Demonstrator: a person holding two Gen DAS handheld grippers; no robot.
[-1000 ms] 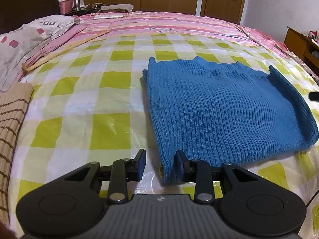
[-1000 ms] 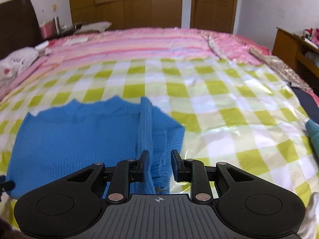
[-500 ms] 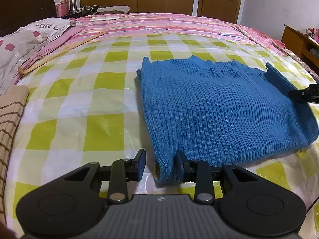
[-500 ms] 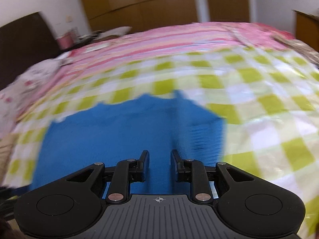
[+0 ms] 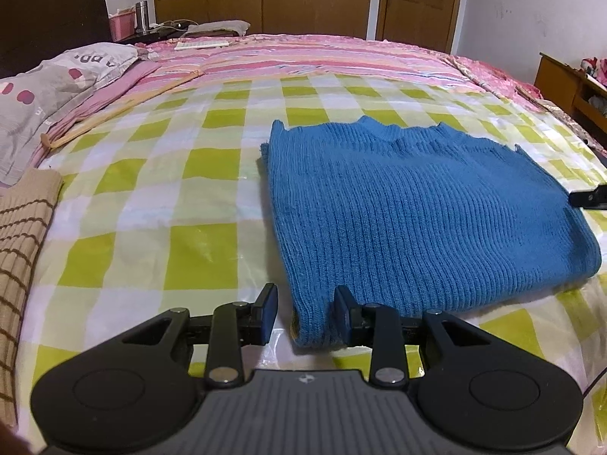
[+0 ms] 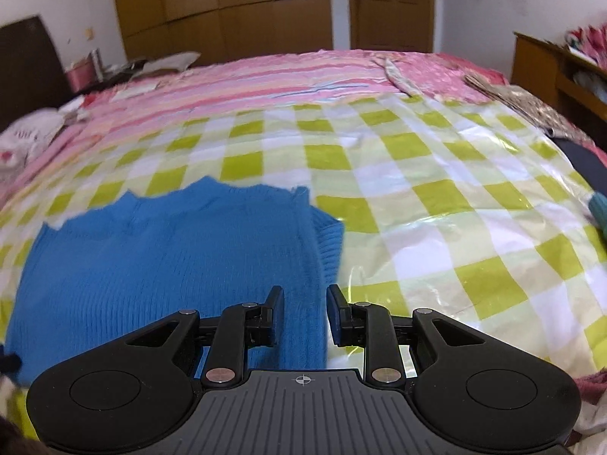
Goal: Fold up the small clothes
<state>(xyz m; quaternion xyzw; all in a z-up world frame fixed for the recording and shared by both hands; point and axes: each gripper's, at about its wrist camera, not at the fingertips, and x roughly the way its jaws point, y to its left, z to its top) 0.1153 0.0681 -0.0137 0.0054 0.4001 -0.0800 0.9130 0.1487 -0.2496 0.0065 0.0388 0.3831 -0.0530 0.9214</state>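
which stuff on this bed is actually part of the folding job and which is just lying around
Part of the job:
- blue ribbed knit sweater, lying flat on the green and white checked plastic sheet
- left gripper at its near corner
- right gripper at its other side edge

Just lying about:
- beige brown-striped knit garment
- grey spotted pillow
- pink basket
- steel flask

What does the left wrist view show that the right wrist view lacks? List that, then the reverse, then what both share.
Left wrist only: a beige striped garment at the sheet's left edge.
Right wrist only: a teal knit item at the far right edge.
Both: the blue sweater lying flat on the green checkered sheet, the pink striped bedding beyond it, and the wooden door.
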